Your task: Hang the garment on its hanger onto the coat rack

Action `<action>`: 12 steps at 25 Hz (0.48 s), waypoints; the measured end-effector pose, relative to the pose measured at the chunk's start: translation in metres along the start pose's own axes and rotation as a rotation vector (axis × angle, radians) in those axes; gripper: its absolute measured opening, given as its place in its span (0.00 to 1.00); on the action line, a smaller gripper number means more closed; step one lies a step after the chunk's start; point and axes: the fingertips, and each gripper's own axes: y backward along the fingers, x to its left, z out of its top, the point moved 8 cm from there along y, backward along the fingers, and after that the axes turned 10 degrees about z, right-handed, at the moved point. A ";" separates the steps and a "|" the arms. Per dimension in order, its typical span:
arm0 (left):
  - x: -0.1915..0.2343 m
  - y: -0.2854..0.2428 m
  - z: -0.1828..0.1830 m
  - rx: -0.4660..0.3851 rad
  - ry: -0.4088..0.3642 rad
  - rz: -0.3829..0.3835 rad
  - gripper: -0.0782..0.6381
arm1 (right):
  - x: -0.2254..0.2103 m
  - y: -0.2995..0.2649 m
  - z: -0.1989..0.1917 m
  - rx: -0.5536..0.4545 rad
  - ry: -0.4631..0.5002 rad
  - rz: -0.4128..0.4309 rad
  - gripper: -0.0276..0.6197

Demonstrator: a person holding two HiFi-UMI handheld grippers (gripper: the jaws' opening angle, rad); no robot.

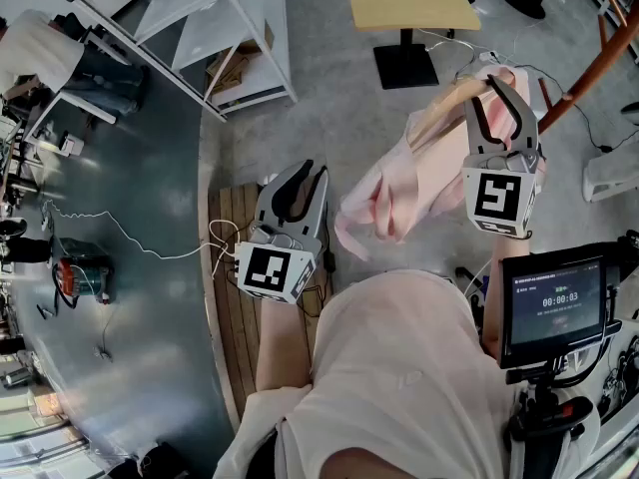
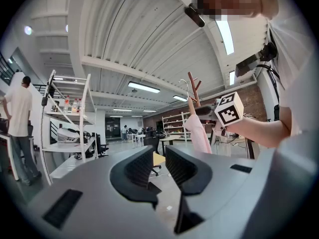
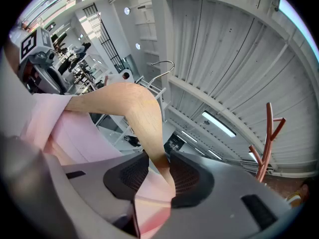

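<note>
2 tools show. The left tool [image 1: 302, 173] is empty, its jaws narrowly apart. The right tool [image 1: 496, 96] grips 1 arm of the wooden hanger [image 3: 134, 101], and the pink garment [image 1: 399, 193] hangs from it in mid-air. The carry looks to be the step in hand. Next, the hook [image 3: 164, 63] likely needs lifting over a peg of the coat rack [image 1: 599, 63], well apart at right. No container is involved.

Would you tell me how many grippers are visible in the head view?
2: the left gripper, low at centre-left, jaws empty; the right gripper, raised at right, clamping the wooden hanger carrying the pink garment. None seems hidden.
</note>
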 end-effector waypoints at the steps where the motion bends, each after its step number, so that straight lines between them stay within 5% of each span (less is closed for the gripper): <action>1: 0.000 0.000 0.000 0.000 0.000 -0.001 0.22 | -0.001 0.001 0.001 -0.004 -0.001 -0.001 0.23; 12: -0.007 -0.011 0.014 -0.024 -0.014 0.016 0.22 | -0.029 0.009 0.011 -0.076 -0.009 -0.039 0.23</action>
